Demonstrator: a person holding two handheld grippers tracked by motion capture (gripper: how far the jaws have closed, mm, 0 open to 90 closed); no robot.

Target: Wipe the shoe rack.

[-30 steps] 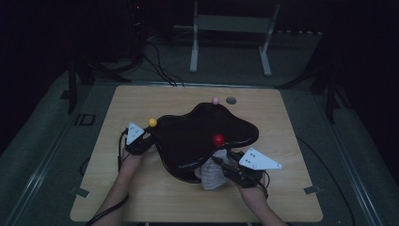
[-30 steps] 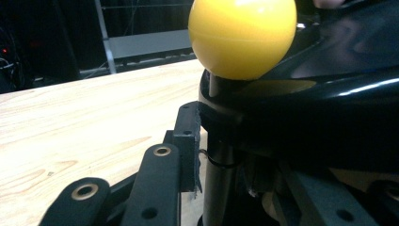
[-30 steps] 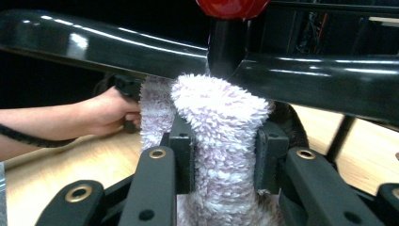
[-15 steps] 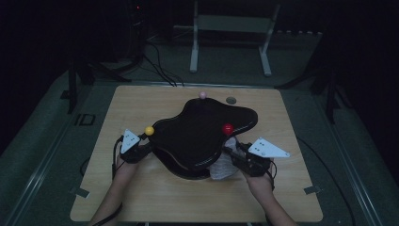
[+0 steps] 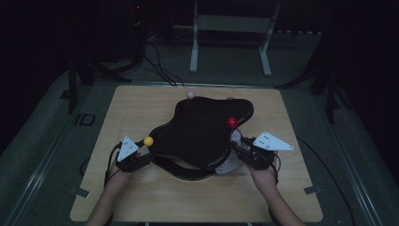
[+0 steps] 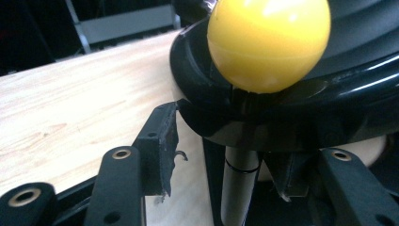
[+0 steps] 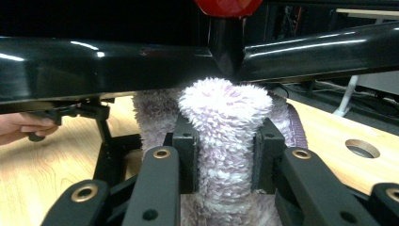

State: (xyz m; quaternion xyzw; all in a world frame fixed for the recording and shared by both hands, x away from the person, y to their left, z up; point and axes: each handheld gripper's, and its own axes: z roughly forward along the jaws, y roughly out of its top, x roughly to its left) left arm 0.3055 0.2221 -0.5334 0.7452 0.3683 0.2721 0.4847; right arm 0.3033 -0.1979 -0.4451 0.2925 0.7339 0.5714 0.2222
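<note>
— Start at the right gripper point(image 7: 223, 155): what are its fingers point(image 7: 186, 153) doing?

— Pinching a fold of fluffy lilac cloth point(image 7: 226, 122), both pads pressed into the pile. The cloth stands just under the edge of the black tray point(image 7: 94, 61), touching its rim beneath the red ball point(image 7: 228, 5).

— And the left gripper point(image 6: 221, 160)?

— Its jaws have just been opening. They stand spread on either side of a thin black post point(image 6: 240, 183) that runs up to the yellow ball point(image 6: 268, 42). One pad point(image 6: 162, 146) is clearly off the post; I can't see the other well enough to say more.

— Where does the tray sit?

— From above, the black tray point(image 5: 202, 134) lies across the middle of the wooden table point(image 5: 188, 202), with the left gripper point(image 5: 141, 157) at its near-left end by the yellow ball point(image 5: 148, 141) and the right gripper point(image 5: 242, 155) at its near-right side, where the cloth point(image 5: 233, 162) pokes out.

— How far along is it, would you say?

— My guess is the wiping is mid-way: the cloth is gripped and on the rim, and the left side seems to be letting go. How much is already clean, I can't judge.

— Anything the views don't share?

— The high view adds a pink ball point(image 5: 190, 94) at the far edge. The right gripper view shows a round hole point(image 7: 360, 148) in the table and the other hand point(image 7: 21, 125) far off.
</note>
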